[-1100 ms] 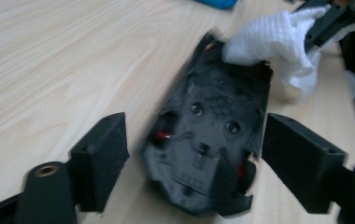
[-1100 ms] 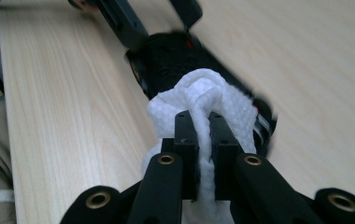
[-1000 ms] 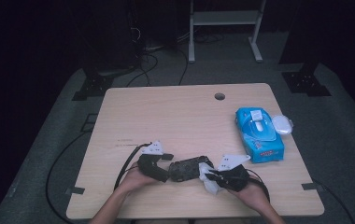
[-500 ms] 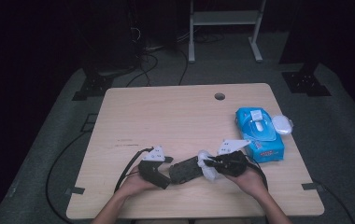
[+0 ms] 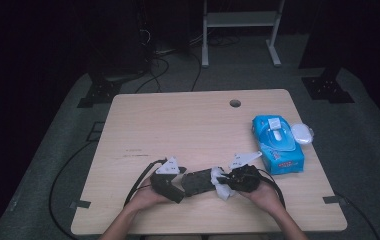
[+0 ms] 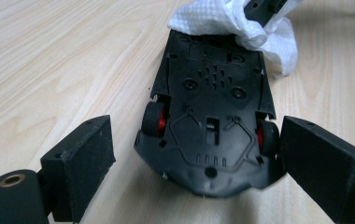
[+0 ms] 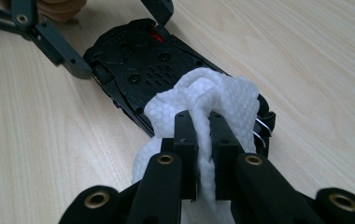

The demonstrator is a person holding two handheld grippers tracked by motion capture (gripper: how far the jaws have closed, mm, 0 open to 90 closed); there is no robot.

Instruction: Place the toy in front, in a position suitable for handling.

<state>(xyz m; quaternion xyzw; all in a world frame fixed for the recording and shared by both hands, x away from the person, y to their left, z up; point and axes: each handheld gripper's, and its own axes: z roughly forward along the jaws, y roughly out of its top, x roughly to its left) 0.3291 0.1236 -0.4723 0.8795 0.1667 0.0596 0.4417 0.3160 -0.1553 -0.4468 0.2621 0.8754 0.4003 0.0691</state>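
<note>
Blue wipes pack (image 5: 277,145), label too small to read. Right gripper (image 7: 202,122) clenched on white wipe (image 7: 222,100); left gripper (image 6: 192,154) just opened around upturned toy car (image 6: 211,126).

Matt black plastic toy car (image 6: 213,116), dimpled white paper wipe (image 7: 203,102), pale wood-grain table (image 5: 178,125)

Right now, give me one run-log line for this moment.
left gripper: jaws just opened, astride toy car | right gripper: shut on wipe, on car underside | car upside down on table

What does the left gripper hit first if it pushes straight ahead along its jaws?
Likely the upturned toy car: it already lies between the open jaws of the left gripper, underside up. Beyond it, the white wipe pinched by the right gripper.
</note>
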